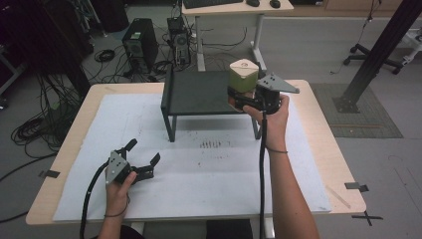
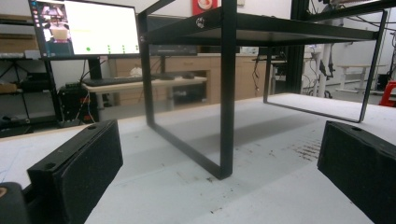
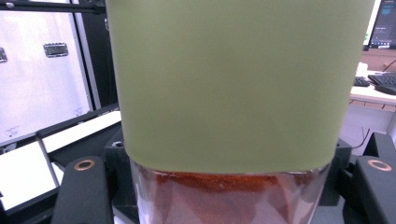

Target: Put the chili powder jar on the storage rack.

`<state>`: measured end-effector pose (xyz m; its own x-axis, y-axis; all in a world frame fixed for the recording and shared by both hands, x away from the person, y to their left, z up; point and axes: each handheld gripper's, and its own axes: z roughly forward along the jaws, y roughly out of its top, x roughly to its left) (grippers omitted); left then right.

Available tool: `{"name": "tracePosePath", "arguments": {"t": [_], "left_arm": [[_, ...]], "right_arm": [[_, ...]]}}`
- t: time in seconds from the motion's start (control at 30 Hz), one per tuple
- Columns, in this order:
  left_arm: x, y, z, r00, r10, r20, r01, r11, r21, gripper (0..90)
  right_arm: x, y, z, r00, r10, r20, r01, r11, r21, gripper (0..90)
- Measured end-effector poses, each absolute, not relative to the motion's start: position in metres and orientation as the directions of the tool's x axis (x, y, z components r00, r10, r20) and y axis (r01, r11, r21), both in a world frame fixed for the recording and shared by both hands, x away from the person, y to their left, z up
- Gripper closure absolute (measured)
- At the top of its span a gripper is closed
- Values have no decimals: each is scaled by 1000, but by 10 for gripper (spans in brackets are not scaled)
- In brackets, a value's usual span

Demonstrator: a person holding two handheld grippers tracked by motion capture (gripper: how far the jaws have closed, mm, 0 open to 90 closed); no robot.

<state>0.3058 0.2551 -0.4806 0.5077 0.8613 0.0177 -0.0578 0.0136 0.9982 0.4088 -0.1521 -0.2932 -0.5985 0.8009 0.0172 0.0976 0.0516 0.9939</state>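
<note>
Green-lidded jar (image 1: 243,75) in right tool (image 1: 238,98), seemingly above black shelf (image 1: 199,92).

I'm working in what looks like a lab or tech office: computer towers (image 1: 140,44) and tangled cables (image 1: 42,119) on the floor at upper left, a desk with keyboard (image 1: 213,3) up top, a lit monitor (image 2: 86,29) in the left gripper view.

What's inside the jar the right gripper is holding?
Through the clear lower part of the jar, a reddish-brown powder or granules show. The green lid covers the upper part, so the fill level is hidden. The right gripper is shut on it.
</note>
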Motion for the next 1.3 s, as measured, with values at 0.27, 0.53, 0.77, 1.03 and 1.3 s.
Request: {"name": "tracePosePath", "arguments": {"t": [0.27, 0.53, 0.77, 1.03, 1.3], "left_arm": [[306, 255, -481, 508, 861, 18, -58, 13, 998, 4], [306, 255, -481, 509, 861, 18, -58, 14, 998, 4], [306, 255, -481, 509, 861, 18, -57, 14, 998, 4], [306, 255, -481, 509, 861, 17, -57, 14, 998, 4], [306, 255, -481, 509, 861, 17, -57, 14, 998, 4]], "right_arm": [[424, -152, -303, -579, 814, 44, 117, 30, 993, 305], [434, -151, -309, -556, 830, 44, 122, 29, 992, 305], [439, -150, -313, -547, 836, 47, 133, 31, 991, 305], [442, -148, -316, -539, 841, 41, 135, 39, 990, 304], [445, -148, -320, -535, 844, 43, 146, 42, 988, 304]]}}
